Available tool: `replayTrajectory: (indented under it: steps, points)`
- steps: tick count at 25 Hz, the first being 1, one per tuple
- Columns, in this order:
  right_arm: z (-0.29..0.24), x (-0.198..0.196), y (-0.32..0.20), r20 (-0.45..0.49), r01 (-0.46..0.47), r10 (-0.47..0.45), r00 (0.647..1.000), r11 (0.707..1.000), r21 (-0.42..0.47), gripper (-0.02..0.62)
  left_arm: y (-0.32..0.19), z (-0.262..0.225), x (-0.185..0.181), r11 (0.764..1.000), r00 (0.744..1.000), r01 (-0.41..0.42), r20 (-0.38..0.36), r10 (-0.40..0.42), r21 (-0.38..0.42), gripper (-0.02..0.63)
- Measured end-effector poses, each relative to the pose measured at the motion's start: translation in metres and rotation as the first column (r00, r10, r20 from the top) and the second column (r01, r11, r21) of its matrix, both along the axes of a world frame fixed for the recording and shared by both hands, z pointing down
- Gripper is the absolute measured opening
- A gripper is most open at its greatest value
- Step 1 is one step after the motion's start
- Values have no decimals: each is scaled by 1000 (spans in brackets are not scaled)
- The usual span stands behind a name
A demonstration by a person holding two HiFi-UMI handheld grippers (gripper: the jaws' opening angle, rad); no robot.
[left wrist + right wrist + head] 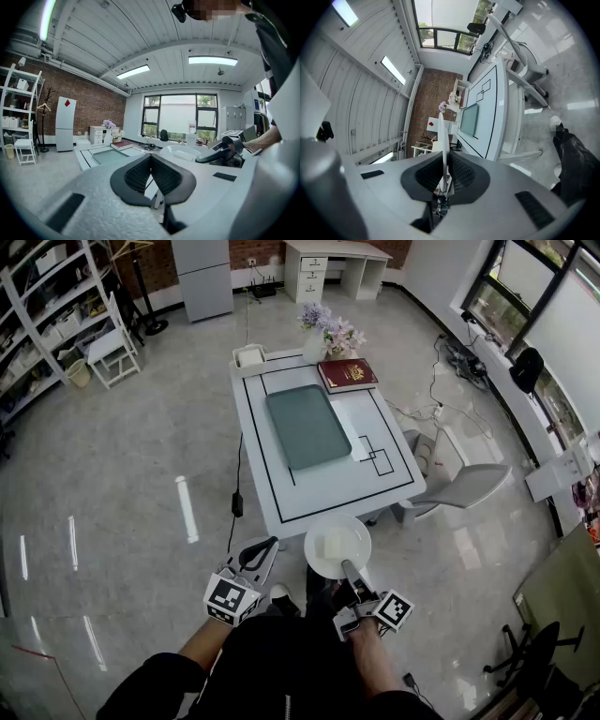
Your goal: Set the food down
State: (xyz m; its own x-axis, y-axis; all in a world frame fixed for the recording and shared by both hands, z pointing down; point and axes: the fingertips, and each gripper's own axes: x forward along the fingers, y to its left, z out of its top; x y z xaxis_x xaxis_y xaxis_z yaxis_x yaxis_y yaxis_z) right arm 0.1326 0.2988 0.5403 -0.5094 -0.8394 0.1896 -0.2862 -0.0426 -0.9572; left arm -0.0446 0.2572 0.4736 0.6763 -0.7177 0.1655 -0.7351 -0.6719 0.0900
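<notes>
The right gripper point(345, 566) is clenched on the rim of the white plate point(317, 557). The plate carries a pale block of food point(334, 545) and is held in the air at the near edge of the surface point(328, 491), which stretches away toward 12 o'clock. The left gripper point(269, 546), at 9 o'clock of the plate, is closed on nothing. By my reading, nothing is set down yet: the last reach, the lowering and the release remain.
</notes>
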Motion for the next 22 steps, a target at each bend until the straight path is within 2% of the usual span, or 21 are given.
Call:
replayTrajectory:
  steps: [10, 22]
  points:
    - [-9, -5, -6, 9, -2, 2, 1000, 999, 46, 26, -2, 3, -9, 1000, 1000, 2, -8, -2, -12, 6]
    - [-6, -14, -8, 27, 17, -17, 999, 1000, 15, 26, -4, 6, -14, 1000, 1000, 7, -4, -7, -29, 6]
